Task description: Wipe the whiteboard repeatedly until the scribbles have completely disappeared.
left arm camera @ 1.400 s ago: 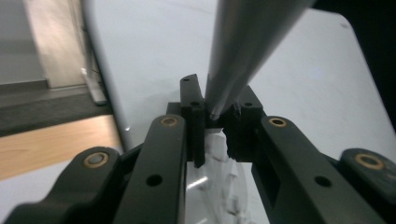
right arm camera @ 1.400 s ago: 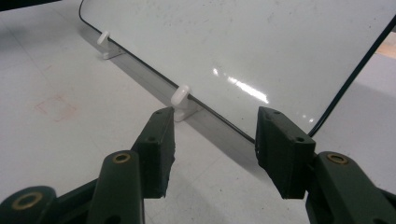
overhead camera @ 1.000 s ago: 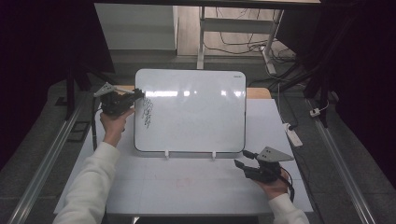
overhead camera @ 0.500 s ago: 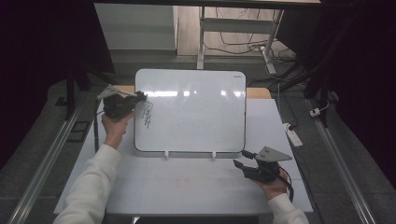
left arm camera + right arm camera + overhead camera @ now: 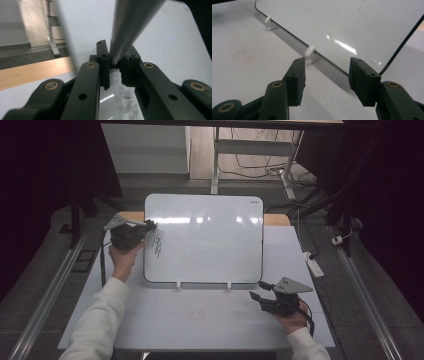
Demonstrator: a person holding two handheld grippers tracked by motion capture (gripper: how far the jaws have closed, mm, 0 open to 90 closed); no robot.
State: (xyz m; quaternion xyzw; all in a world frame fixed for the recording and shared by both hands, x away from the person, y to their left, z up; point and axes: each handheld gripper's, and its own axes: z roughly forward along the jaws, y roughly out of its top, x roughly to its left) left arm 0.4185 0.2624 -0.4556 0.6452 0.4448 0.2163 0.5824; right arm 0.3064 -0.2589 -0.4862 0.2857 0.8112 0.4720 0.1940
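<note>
A whiteboard (image 5: 210, 240) leans tilted on the white table (image 5: 165, 325), held at its front edge by two white clips (image 5: 178, 285). Near its left edge is a black scribble (image 5: 158, 242). Beside that scribble, at the board's left edge, my left gripper (image 5: 148, 226) is shut on a grey marker. The left gripper view shows the marker's barrel (image 5: 132, 22) clamped between the jaws of the left gripper (image 5: 115, 63), against the board. My right gripper (image 5: 255, 290) rests open near the board's front right corner. In its own view the right gripper (image 5: 325, 75) has nothing between its jaws and faces a clip (image 5: 310, 53) and the whiteboard (image 5: 352, 22).
A white power strip (image 5: 312, 265) lies at the table's right edge. A faint red square mark (image 5: 196, 315) is on the table in front of the board. Cables and a metal stand (image 5: 216, 160) are on the floor behind.
My left hand with the marker has shifted slightly toward the near side beside the scribble. The right gripper has not moved.
</note>
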